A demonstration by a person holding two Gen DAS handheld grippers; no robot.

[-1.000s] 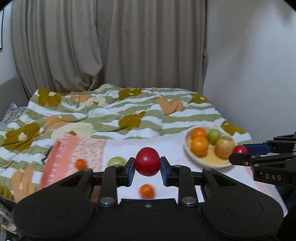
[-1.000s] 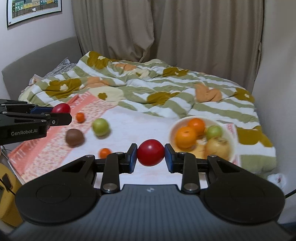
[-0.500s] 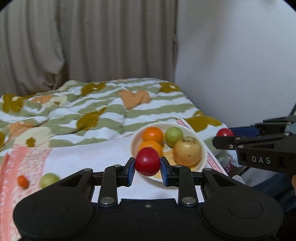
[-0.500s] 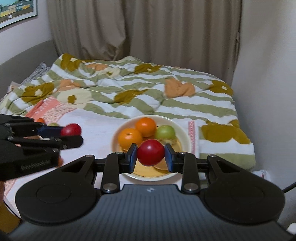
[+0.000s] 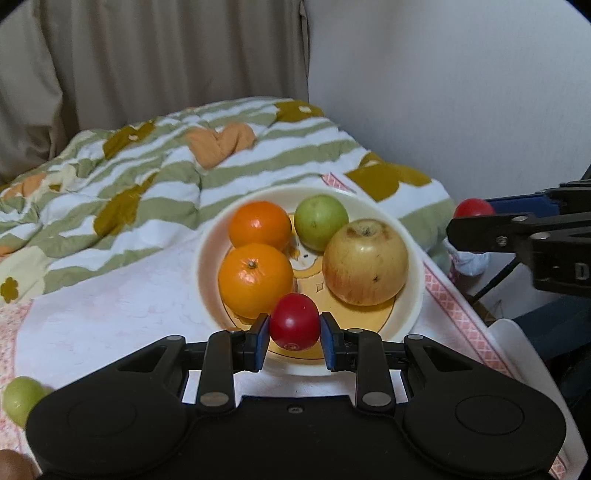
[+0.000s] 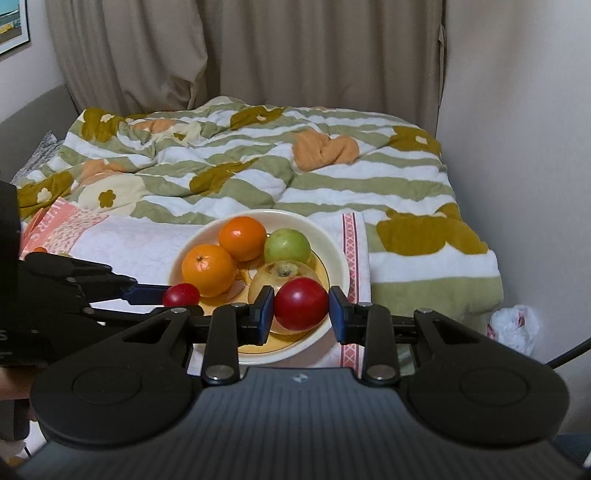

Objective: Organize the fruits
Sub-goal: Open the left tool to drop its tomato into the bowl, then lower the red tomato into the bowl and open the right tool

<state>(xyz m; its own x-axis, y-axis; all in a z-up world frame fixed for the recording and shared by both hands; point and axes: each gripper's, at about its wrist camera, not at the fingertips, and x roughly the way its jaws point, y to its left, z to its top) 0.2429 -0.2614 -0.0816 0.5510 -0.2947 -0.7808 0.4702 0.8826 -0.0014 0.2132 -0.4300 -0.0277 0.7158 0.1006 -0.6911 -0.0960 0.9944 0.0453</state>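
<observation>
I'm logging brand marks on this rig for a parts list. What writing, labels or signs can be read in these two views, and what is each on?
"D": a single white letter on the side of the right gripper, cut off by the left wrist view's edge.
A small pale logo mark on the right gripper's own body in its wrist view: a symbol, no readable letters.
Framed picture on the wall: no legible text.
Bowl and its fruit: no labels visible.

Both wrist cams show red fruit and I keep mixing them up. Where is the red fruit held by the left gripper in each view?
Left wrist: red fruit at lower centre, clamped between the left gripper fingers, over the bowl's near rim.
Right wrist: same fruit at left of centre, at the tip of the gripper reaching in from the left edge.
Shared landmark: the cream bowl.
</observation>
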